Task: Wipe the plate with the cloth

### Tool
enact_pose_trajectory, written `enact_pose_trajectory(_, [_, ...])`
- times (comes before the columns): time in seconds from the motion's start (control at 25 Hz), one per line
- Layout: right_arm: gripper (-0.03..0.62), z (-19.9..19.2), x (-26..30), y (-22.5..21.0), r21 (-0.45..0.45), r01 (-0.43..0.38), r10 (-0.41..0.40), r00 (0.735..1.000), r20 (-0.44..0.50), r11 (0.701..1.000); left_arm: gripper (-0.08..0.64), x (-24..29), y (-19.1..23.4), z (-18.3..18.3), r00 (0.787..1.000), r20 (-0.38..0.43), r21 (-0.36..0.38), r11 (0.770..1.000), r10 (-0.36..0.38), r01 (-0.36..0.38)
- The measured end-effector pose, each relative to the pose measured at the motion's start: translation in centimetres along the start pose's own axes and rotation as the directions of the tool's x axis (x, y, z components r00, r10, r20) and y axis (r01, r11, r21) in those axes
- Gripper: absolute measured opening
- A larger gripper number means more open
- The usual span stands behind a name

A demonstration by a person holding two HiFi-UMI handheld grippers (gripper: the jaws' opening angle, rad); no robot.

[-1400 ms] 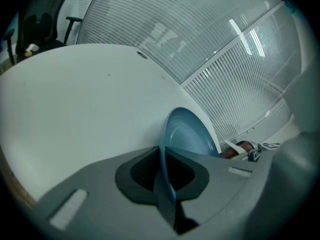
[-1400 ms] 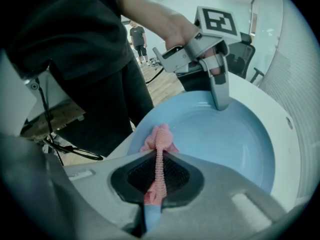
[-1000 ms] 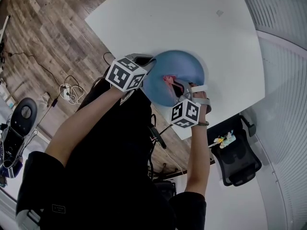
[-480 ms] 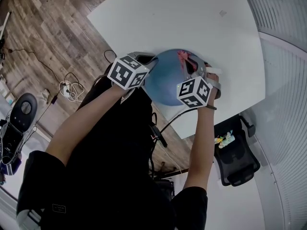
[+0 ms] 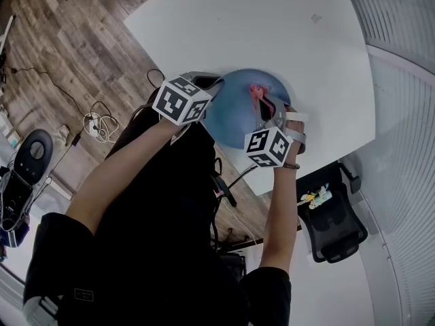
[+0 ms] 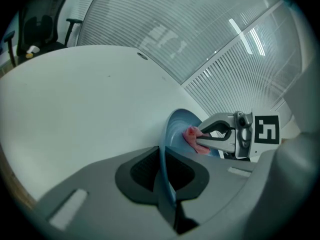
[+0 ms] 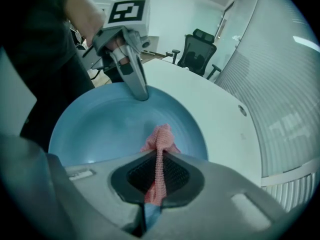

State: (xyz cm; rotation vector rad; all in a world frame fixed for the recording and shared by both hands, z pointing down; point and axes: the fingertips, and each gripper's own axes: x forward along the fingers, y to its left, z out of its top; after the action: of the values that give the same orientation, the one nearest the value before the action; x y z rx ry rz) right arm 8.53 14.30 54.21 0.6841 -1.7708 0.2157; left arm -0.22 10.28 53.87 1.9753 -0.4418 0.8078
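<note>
So the blue plate [image 5: 234, 117] sits a bit above the middle of the head view, over the near edge of the white table [image 5: 272, 26], and part of it hangs past that edge toward the person. The left gripper [image 6: 167, 181] has its jaws clamped on the plate's rim. In the left gripper view the rim runs up between them as a thin blue line, with the plate seen almost edge-on and tilted. Can't tell whether the plate's far side touches the table.

The right gripper [image 7: 157, 176] is pinching the pink cloth [image 7: 161, 139]. A strip of it runs up between the jaws, and the bunched end pokes out against the plate's inner face, a little right of centre in the right gripper view. In the head view the cloth is just a small pink spot in the upper right part of the plate. The right marker cube [image 5: 267, 148] is below it, over the plate's lower right edge, and the left marker cube [image 5: 180, 102] is at the plate's left side.

Other stuff: wood floor [image 5: 61, 53] in the upper left with some cables [image 5: 98, 128] lying on it, and a black office chair [image 5: 336, 229] at lower right, near the table's corner
</note>
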Motion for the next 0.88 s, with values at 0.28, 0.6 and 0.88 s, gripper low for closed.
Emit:
enact_pose_trajectory(0.28, [0.012,-0.1,-1.6,6.5,-0.033,-0.115,0.116,0.993,0.025,0.993,0.017,0.0,0.0,0.0,1.000,-0.003,-0.008,1.000,-0.004,0.004])
enact_pose_trajectory(0.6, [0.012,-0.9,-2.9,11.4,-0.038,-0.241,0.242,0.969,0.037,0.970,0.017,0.0,0.0,0.0,1.000,-0.006,-0.005,1.000,-0.011,0.011])
enact_pose_trajectory(0.88, [0.012,-2.2,-3.7,13.7,-0.194,-0.308,0.312,0.950,-0.012,0.931,0.017,0.1,0.0,0.0,1.000,-0.017,-0.001,1.000,-0.015,0.015])
